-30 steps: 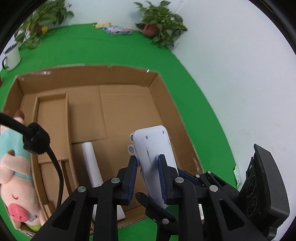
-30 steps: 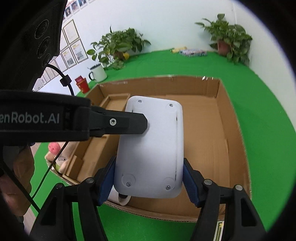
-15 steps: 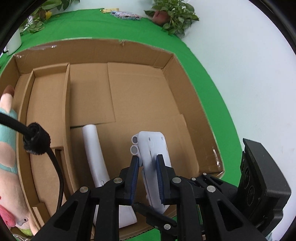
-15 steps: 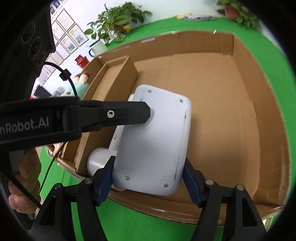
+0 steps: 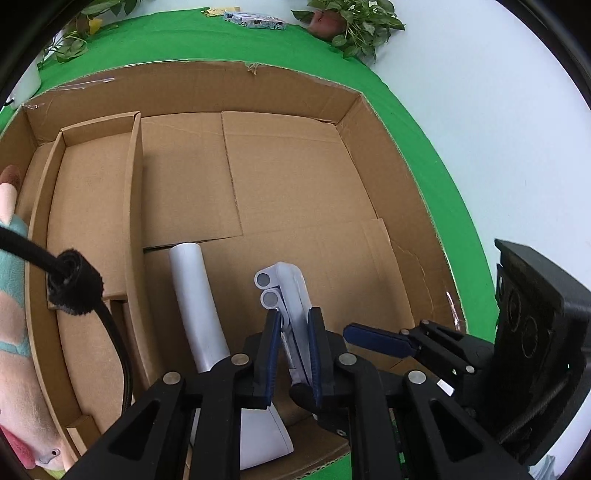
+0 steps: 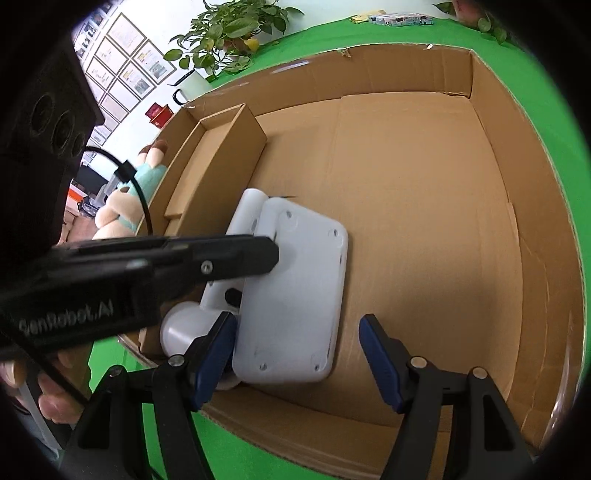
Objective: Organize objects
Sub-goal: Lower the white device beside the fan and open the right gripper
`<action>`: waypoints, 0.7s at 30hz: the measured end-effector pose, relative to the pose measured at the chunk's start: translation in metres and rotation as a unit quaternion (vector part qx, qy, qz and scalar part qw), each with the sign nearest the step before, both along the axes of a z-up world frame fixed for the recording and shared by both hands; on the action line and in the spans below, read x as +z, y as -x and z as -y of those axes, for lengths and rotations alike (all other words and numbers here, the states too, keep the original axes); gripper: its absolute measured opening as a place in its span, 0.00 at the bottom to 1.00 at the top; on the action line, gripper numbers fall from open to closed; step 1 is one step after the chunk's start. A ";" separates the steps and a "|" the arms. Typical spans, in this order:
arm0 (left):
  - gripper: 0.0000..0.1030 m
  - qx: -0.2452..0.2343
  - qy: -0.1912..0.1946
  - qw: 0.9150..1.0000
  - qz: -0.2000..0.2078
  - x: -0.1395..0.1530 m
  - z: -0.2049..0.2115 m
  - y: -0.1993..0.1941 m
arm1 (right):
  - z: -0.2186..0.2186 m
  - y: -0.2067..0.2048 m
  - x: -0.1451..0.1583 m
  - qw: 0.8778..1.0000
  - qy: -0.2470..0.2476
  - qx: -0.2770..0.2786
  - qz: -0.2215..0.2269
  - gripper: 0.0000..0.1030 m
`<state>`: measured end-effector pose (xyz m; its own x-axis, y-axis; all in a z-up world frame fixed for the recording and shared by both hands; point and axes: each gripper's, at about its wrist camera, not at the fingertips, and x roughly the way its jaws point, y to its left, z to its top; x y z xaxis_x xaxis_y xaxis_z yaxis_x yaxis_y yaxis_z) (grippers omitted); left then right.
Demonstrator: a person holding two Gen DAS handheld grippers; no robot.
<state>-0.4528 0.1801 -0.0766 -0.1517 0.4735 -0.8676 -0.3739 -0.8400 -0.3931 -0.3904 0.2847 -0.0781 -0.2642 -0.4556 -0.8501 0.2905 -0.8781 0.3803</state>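
A flat white plastic device [image 6: 295, 295] rests low inside the cardboard box [image 6: 406, 70], beside a white tube-shaped piece [image 5: 195, 302]. In the left wrist view the device [image 5: 291, 291] shows edge-on, and my left gripper [image 5: 293, 314] is closing tight on that thin edge, blue pads pressed on both faces. My right gripper [image 6: 297, 321] straddles the device's near end with its jaws open. The right pad stands well clear of the device and the left pad sits right beside it.
A cardboard divider [image 5: 135, 184] fences off a narrow bay on the box's left. A plush toy [image 6: 122, 206] lies outside the box's left wall on green cloth. Potted plants [image 5: 351, 26] and a white mug [image 6: 192, 86] stand beyond the box. A hand [image 6: 48, 402] holds the left gripper.
Both grippers sank into the box with the white device, which now lies low beside the white tube. The left jaws narrowed on its edge. The right pads no longer clamp its sides.
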 end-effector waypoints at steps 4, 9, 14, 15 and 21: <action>0.11 0.002 0.010 1.000 0.001 -0.002 0.004 -0.001 | 0.002 0.006 -0.009 0.999 0.032 0.010 0.025 0.57; 0.12 -0.008 0.019 1.000 0.003 -0.002 0.004 -0.001 | 0.007 0.001 -0.009 1.000 0.022 0.002 0.019 0.57; 0.14 -0.009 0.038 0.999 0.004 -0.004 0.003 0.003 | 0.007 -0.001 -0.010 0.999 0.018 -0.014 0.038 0.60; 0.14 -0.007 0.040 0.999 0.004 -0.004 0.003 0.004 | 0.008 -0.002 -0.010 0.999 0.015 -0.014 0.036 0.60; 0.14 0.002 0.032 0.999 0.001 -0.002 0.007 0.008 | 0.004 0.004 -0.011 0.999 0.022 -0.025 0.043 0.61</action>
